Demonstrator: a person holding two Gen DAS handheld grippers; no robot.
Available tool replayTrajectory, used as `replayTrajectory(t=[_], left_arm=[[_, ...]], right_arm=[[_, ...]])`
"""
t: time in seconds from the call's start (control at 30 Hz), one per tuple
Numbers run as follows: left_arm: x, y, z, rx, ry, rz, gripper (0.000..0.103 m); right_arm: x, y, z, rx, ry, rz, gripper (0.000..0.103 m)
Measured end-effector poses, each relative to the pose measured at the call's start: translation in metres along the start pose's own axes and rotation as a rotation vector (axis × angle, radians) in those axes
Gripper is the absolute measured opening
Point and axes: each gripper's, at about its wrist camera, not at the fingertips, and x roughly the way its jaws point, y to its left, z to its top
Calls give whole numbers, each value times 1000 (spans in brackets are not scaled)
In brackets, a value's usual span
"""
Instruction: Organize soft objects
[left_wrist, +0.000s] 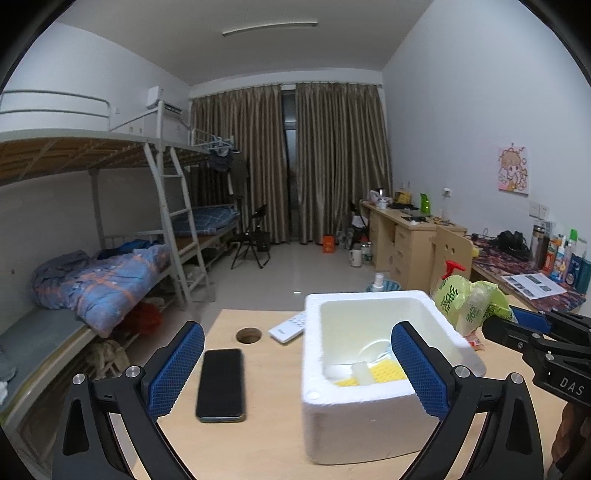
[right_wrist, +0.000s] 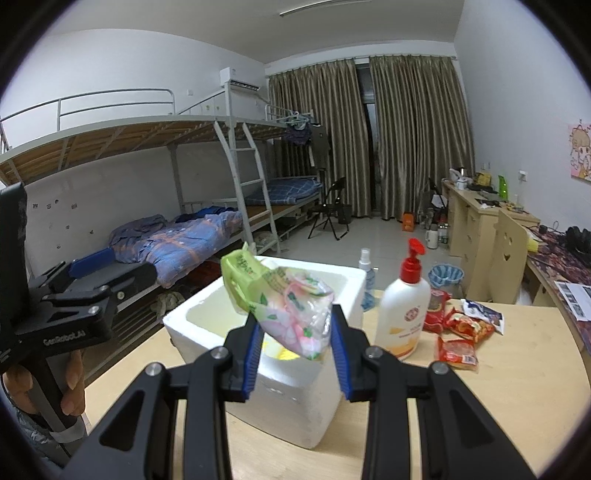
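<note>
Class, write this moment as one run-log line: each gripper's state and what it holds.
right gripper: shut on tissue pack, above foam box | left gripper: open, holding nothing

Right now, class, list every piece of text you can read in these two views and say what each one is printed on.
"DAS": white letters on the black body of the right gripper, cut off at the picture's edge.
"GenRobot.AI": on the black body of the left gripper.
Green tissue pack: large white characters, too distorted to read.
Lotion bottle: red emblem and small print, blurred.
Red snack packets: print too small.
Papers on the desk: unreadable.
</note>
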Motion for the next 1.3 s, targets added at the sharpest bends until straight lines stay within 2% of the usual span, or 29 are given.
replayTrajectory(t=[0.3, 0.63, 0.73, 0.8, 0.83, 0.87, 1.1, 1.17, 1.3], left_arm=[[-8, 28, -6, -26, -1, 66, 102], [-2, 47, -11, -43, 9, 94, 102], [2, 48, -12, -52, 15, 82, 102], [5, 49, -13, -53, 18, 78, 102], [6, 48, -13, -52, 20, 76, 102], [7, 47, -14, -51, 22, 76, 102], [10, 41, -15, -42, 24, 85, 102], [8, 39, -15, -36, 27, 83, 102], [3, 32, -16, -33, 21, 75, 102]], right_arm=[[28, 15, 9, -22, 29, 31, 39], [58, 17, 12, -10, 68, 5, 40], [61, 16, 11, -9, 82, -23, 50], [60, 15, 11, 1, 77, -22, 64], [57, 16, 11, 2, 67, -25, 75], [55, 17, 12, -2, 58, -30, 78], [40, 15, 15, 15, 21, -42, 94], [33, 15, 15, 11, 13, -67, 103], [18, 12, 14, 6, -8, -105, 103]])
